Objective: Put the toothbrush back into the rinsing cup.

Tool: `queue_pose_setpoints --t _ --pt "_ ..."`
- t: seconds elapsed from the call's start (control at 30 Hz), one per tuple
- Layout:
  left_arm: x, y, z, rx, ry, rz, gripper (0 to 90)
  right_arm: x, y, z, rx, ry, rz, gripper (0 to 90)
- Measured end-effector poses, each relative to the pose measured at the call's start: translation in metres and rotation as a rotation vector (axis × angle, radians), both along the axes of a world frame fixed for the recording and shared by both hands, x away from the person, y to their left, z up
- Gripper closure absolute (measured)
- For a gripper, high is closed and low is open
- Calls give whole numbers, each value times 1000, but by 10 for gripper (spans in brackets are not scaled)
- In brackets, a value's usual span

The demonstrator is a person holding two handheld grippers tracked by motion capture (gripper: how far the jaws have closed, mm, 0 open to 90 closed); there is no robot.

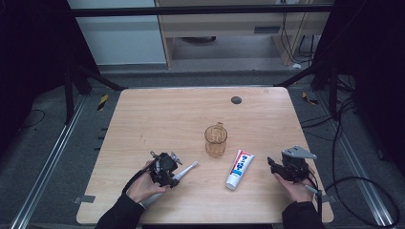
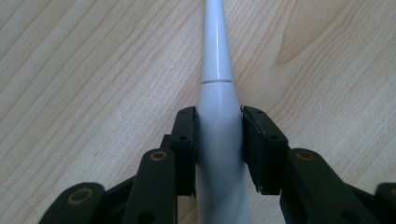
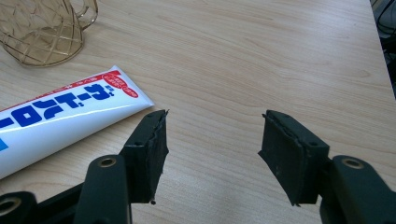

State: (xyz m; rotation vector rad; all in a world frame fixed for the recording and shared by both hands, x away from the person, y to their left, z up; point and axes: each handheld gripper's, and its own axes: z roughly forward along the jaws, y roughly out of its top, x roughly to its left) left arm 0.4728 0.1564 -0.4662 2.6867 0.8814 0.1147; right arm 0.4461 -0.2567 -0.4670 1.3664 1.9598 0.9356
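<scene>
While the left tongs (image 1: 167, 172) sit low left of centre in the high view, their jaws are closed onto the white toothbrush (image 1: 184, 171), which lies flat on the bench (image 1: 157, 109). Left gripper view: both pads press the thick handle (image 2: 219, 140) from either side, slim neck running to the top edge of the frame. Brush head points toward the middle of the bench, just short of the amber cup (image 1: 215, 140).

Right tongs (image 1: 276, 168) hover at lower right, jaws spread wide, nothing between them. Right gripper view: toothpaste tube (image 3: 65, 121) at left of frame, its flat end near the left pad (image 3: 152, 140) but apart from it; cup (image 3: 42, 30) upright in the upper left corner.

Judged step: grip on the toothbrush made, lift not yet begun. Likely destination is the cup, standing empty at centre.

Next move calls for raising the brush clear of the bench, tilting it toward upright, and lining it over the cup's rim without knocking the cup. Right tongs are free to steady the cup or take the tube.
</scene>
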Motion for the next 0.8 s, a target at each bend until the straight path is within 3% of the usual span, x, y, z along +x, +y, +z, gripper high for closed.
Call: queue_pose_setpoints --t 0.53,0.8 --pt "3 2 1 -7 26 3 672 1 -1 0 1 3 -2 408" --pt "0 5 11 -31 3 14 673 1 -1 0 0 4 0 409"
